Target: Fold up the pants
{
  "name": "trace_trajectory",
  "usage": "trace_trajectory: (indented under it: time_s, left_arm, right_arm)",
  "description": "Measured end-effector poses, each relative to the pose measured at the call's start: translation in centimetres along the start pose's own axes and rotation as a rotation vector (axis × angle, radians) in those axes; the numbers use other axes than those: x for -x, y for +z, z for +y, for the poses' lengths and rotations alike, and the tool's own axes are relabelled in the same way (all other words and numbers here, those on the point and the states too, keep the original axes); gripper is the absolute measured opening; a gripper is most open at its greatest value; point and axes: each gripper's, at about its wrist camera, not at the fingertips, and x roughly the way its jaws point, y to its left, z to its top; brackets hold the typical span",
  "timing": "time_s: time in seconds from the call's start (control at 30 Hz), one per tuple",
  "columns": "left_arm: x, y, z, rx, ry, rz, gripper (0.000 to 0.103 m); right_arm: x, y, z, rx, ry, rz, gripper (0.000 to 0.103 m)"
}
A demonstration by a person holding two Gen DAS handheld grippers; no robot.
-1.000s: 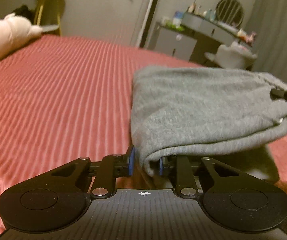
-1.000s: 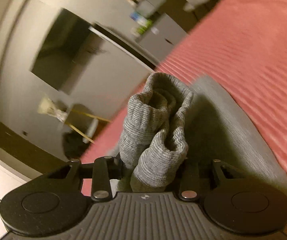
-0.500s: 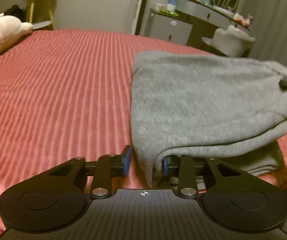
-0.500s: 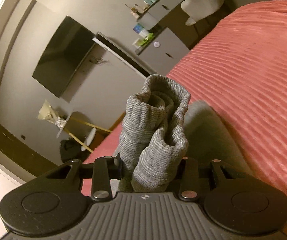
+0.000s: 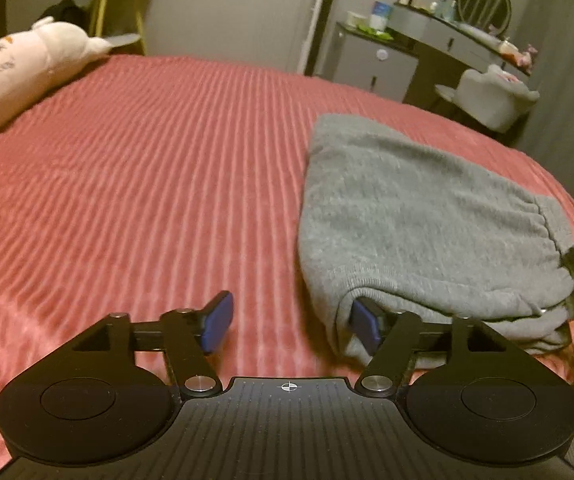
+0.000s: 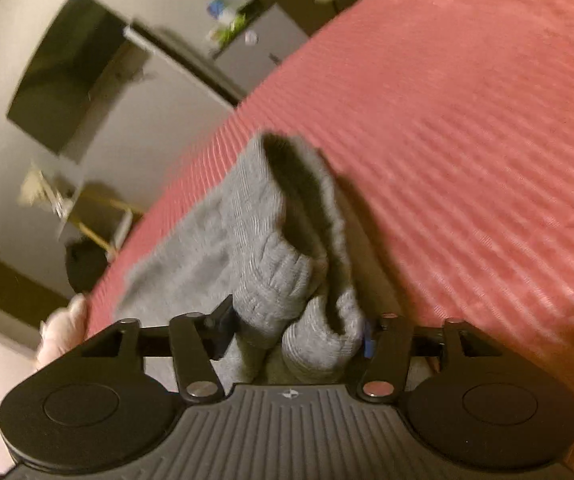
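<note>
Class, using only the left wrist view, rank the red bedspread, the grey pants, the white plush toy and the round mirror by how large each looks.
1. red bedspread
2. grey pants
3. white plush toy, cut off by the frame
4. round mirror, farthest away, so true size is unsure

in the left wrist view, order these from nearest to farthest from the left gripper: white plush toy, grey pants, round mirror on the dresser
1. grey pants: just right of the left gripper, folded on the red bedspread, its near edge over the right finger.
2. white plush toy: far left, at the bed's edge.
3. round mirror: upper right, on the dresser beyond the bed.
</note>
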Motion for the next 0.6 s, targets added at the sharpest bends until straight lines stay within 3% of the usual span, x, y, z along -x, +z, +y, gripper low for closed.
trace_trajectory:
  time_s: [0.03,0.13,0.3,0.37,0.47,0.6]
  left_arm:
    - [0.5,-0.1,-0.2,-0.004,0.016,-0.005,0.072]
    - [1.5,-0.2,-1.1,-0.047,0.064,-0.025,0.076]
    - [1.9,0.7,-1.7,-0.061,0.098,-0.023,0.078]
    - [1.7,1.0,-1.8,-0.052,0.092,-0.017,0.079]
    - [1.2,1.3,-2.3,-0.059,0.097,-0.001,0.079]
    - [1.0,1.7,-3.1,-0.079,0.086,-0.005,0.08]
  right_arm:
    - [0.9,0.2,0.4,0.04,-0.045,-0.055,0.082]
    - [2.9,0.2,2.2,0.189,-0.1,-0.163,0.082]
    - [2.6,-1.6,6.0,0.449,-0.087,-0.2,0.082]
    - [0.8,-2.4,6.5,0.495,-0.127,-0.14,0.082]
    - [-3.5,-1.7,6.0,0.42,-0.265,0.085,0.084]
    - [-3.5,-0.8,4.4,0.298,-0.222,0.113,0.09]
